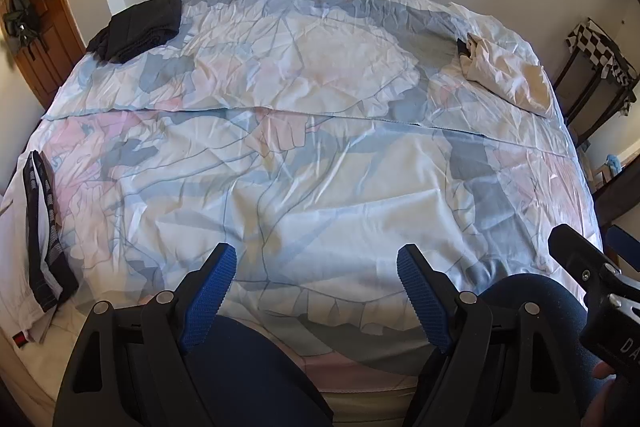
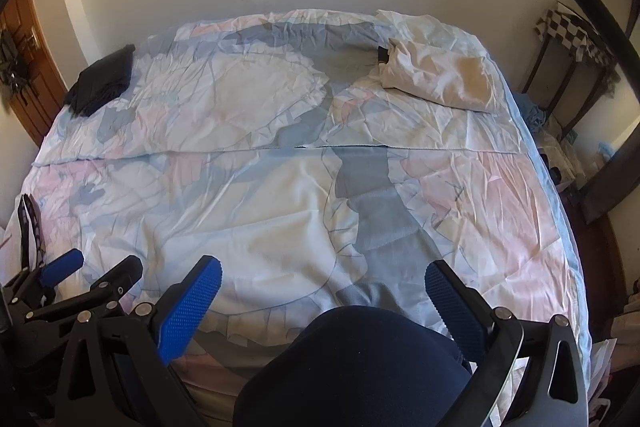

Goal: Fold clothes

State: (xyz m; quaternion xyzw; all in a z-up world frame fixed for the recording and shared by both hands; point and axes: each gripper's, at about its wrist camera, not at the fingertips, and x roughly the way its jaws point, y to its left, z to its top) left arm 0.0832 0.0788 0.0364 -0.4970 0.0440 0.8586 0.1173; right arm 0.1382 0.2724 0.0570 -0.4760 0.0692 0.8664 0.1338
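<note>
Both the left gripper [image 1: 316,279] and the right gripper [image 2: 324,291] hang spread and empty over the bed [image 1: 320,187]; the cream garment [image 2: 436,75] lies crumpled at the far right corner, nearer the right hand.

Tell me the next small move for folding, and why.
Probably reach the left hand-held gripper toward the white garment with black trim at the bed's left edge. Both hand-held grippers are open and empty, the right too, and that garment looks the closest unfolded piece.
</note>
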